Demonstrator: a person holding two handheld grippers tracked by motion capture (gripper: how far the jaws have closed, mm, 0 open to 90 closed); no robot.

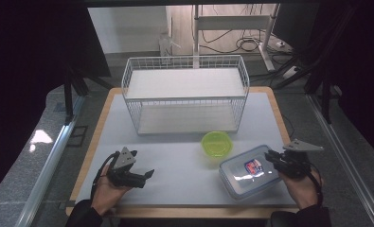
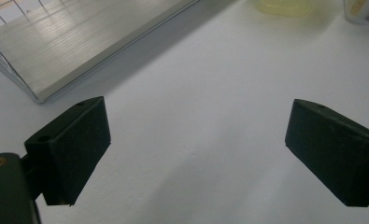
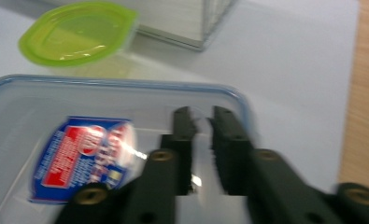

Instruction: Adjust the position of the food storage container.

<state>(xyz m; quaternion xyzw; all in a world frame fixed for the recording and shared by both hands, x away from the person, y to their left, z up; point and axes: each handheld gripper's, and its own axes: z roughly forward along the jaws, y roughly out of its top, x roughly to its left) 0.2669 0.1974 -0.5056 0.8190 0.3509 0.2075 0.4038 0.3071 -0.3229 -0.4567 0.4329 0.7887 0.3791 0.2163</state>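
Observation:
A clear rectangular food container (image 1: 245, 178) with a blue-rimmed lid and a red and blue label lies at the front right of the white mat. My right gripper (image 1: 271, 156) hovers at its right end; in the right gripper view its jaws (image 3: 201, 115) stand almost together over the lid (image 3: 42, 102), a thin slit between them and nothing in it. A small container with a lime green lid (image 1: 216, 143) (image 3: 77, 30) sits just behind. My left gripper (image 1: 142, 164) is at the front left, open wide over bare mat (image 2: 198, 116).
A white two-tier wire rack (image 1: 184, 82) stands at the back middle of the table; its lower shelf (image 2: 79, 42) lies ahead of the left gripper, its corner (image 3: 205, 23) beyond the green lid. The wooden table edge (image 3: 359, 93) runs along the right.

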